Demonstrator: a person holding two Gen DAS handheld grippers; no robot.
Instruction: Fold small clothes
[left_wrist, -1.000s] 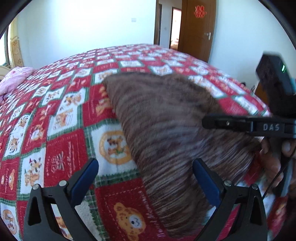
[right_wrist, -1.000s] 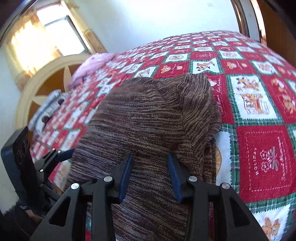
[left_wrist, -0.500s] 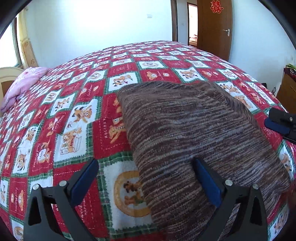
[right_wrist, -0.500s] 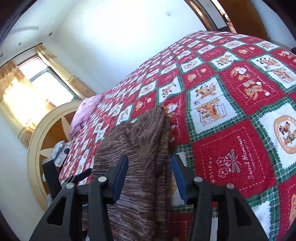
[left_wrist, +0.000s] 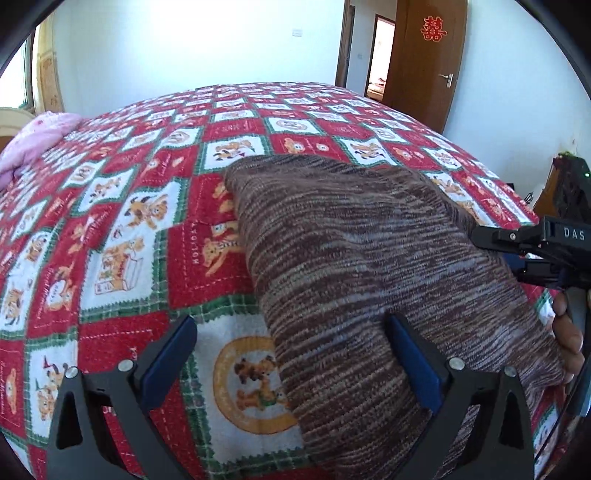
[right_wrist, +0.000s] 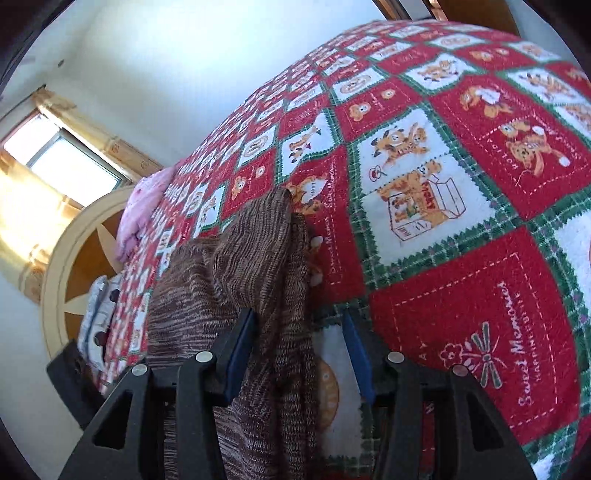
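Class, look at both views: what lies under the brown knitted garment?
The brown knitted garment lies on the red patchwork bedspread, which shows around its edges. Whatever else is beneath it is covered.

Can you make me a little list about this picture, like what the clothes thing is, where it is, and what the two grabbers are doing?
garment: brown striped knit sweater, folded over into a thick block
surface: red, white and green teddy-bear bedspread
left gripper: open, blue fingers straddling the sweater's near left edge
right gripper: open, sweater edge between its fingers, not squeezed
also on bed: pink quilt at the far corner
background: wooden door with a red paper decoration
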